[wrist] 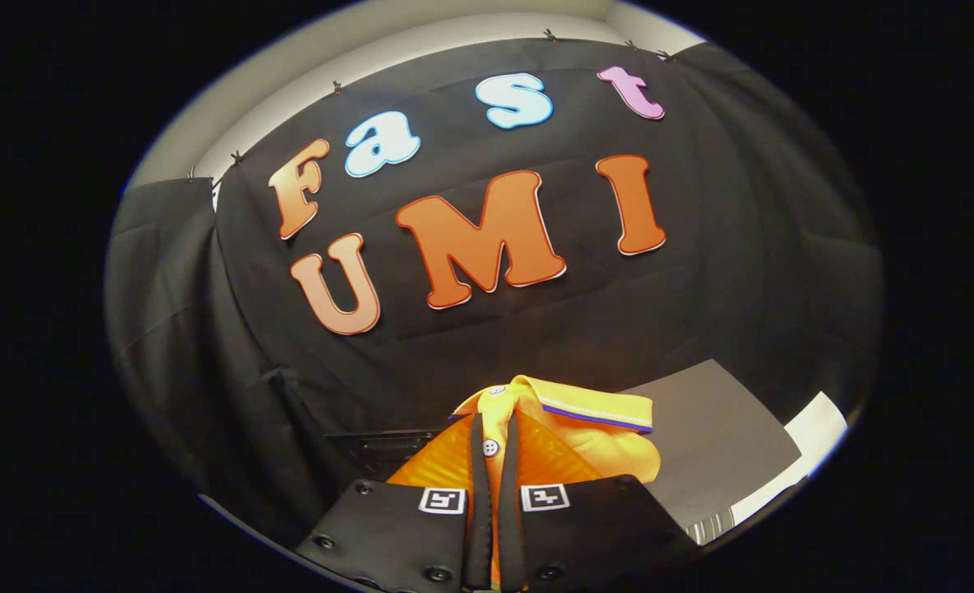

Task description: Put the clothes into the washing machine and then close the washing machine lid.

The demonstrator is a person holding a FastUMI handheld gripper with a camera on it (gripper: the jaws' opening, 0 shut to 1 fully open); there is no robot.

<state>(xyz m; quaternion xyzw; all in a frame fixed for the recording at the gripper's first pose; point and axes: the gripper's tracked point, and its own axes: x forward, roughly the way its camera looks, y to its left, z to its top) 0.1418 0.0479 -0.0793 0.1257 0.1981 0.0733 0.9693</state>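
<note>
My gripper [493, 436] has its two fingers drawn close, pinching the button placket of an orange polo shirt [594, 449] between them, a white button [490, 447] showing in the narrow gap. The shirt hangs lifted just ahead of the fingers, its striped collar [594, 409] folded to the right. Beyond it, to the right, lies a grey panel [718, 445], with the black cloth wall [248, 362] behind.

one orange shirt [586, 445], one tongs [494, 436], two fingers [478, 494]
</note>
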